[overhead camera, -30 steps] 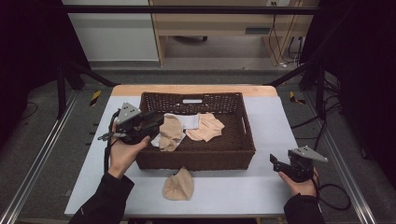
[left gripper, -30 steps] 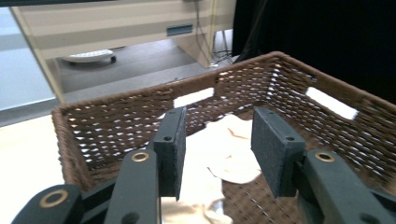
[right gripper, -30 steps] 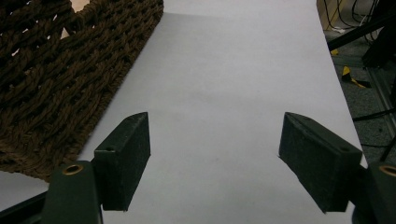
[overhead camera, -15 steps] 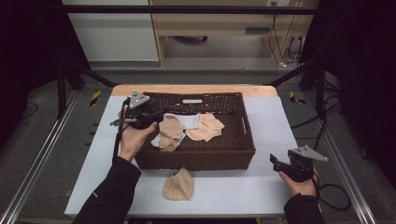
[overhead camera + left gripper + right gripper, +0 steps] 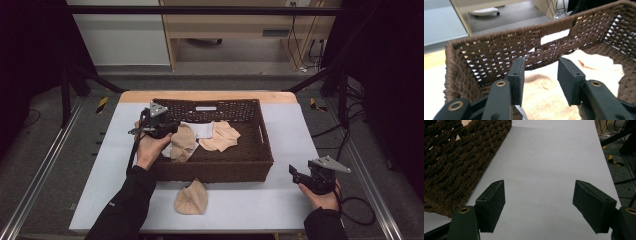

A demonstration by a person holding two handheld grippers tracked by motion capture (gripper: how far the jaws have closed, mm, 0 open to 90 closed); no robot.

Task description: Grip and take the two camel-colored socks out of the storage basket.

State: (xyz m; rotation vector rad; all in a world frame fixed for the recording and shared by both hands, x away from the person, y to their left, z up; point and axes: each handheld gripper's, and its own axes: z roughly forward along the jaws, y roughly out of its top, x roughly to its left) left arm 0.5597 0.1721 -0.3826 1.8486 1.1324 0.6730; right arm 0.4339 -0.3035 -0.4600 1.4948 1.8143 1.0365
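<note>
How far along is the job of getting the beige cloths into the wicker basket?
Partly done. Two beige cloths already lie inside the wicker basket beside a white cloth. In hand: the left gripper is over the basket's left end, its jaws just closing, nothing pinched between them yet. Left: one beige cloth lies on the table in front of the basket; the right gripper waits open.

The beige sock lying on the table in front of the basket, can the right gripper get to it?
Probably yes. The right gripper is open, and bare table lies between it and the beige sock; the basket sits behind that path.
</note>
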